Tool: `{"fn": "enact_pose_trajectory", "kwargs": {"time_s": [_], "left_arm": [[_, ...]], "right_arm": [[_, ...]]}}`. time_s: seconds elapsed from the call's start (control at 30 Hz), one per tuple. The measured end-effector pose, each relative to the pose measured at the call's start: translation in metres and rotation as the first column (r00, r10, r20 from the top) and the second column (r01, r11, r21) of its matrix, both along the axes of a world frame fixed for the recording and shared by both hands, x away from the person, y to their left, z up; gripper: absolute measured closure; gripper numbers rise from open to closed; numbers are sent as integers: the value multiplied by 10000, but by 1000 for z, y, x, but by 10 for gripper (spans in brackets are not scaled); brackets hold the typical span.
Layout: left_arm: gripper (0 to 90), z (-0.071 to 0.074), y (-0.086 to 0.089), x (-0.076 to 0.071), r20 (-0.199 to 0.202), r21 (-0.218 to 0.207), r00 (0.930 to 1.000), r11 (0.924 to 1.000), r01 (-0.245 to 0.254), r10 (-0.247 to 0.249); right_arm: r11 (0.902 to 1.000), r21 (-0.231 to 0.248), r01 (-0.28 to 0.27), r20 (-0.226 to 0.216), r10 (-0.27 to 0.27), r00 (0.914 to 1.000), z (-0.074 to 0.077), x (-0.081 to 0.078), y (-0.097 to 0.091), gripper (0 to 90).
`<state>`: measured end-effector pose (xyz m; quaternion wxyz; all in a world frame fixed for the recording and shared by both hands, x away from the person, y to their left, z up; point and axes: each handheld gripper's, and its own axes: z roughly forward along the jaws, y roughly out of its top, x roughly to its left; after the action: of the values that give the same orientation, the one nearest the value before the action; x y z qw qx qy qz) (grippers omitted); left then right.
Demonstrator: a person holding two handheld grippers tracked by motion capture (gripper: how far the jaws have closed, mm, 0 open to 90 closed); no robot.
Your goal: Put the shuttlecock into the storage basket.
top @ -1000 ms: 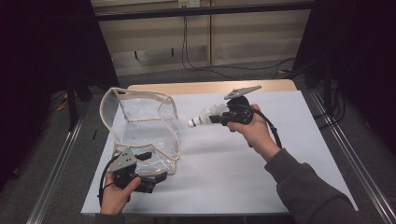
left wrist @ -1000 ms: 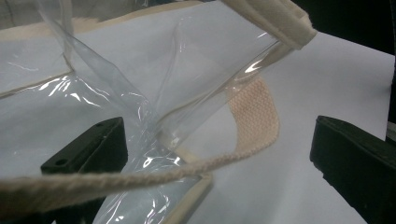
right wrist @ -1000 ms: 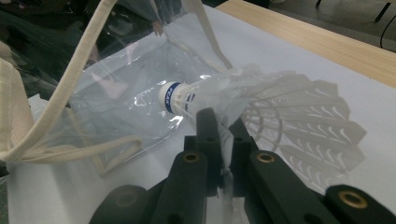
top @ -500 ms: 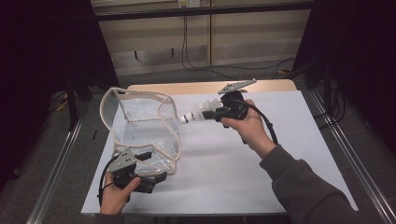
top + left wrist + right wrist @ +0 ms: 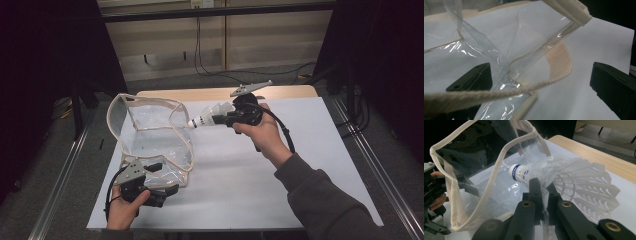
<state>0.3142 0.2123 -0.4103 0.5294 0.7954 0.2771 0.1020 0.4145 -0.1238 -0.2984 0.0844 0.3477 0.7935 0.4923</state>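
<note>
Dim, dark-edged room; glare on clear plastic; soft close-up blur.

A bare recording lab or test bay, judging by its fittings: a wooden table covered with a plain white sheet stands inside a dark metal frame, with aluminium rails running along the floor at 3 and 9 o'clock. At 12 o'clock, black cables hang down a pale panelled wall. Black curtains close off both sides.
</note>
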Motion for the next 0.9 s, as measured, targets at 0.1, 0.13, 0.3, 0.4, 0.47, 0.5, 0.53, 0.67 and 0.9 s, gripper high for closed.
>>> {"fn": "enact_pose_trajectory", "kwargs": {"time_s": [0.1,0.13,0.3,0.4,0.47,0.5,0.53,0.67,0.9], "left_arm": [[41,0,0,0,0,11,10000,10000,24,-24],[42,0,1,0,-7,2,10000,10000,27,-27],[41,0,0,0,-17,-16,10000,10000,20,-20],[41,0,0,0,-13,-21,10000,10000,21,-21],[41,0,0,0,-8,-4,10000,10000,32,-32],[41,0,0,0,-13,-19,10000,10000,19,-19],[42,0,0,0,-14,-15,10000,10000,9,-9],[41,0,0,0,-14,-16,10000,10000,10,-10],[41,0,0,0,-7,-17,10000,10000,9,-9]], "right_arm": [[10000,12,-3,25,3,10000,2,1,2,882],[10000,-10,2,32,-2,10000,3,1,3,882],[9999,-102,-52,112,53,9999,6,1,7,882],[9999,-86,-98,142,99,9998,9,1,10,882],[9999,-77,-118,188,119,9998,11,1,12,882],[9999,-72,-121,195,122,9997,11,1,13,882],[9999,-38,-129,208,129,9997,12,1,14,882],[9998,-25,-220,256,220,9994,16,1,19,882],[9994,-36,-332,329,333,9989,21,1,29,882]]}}
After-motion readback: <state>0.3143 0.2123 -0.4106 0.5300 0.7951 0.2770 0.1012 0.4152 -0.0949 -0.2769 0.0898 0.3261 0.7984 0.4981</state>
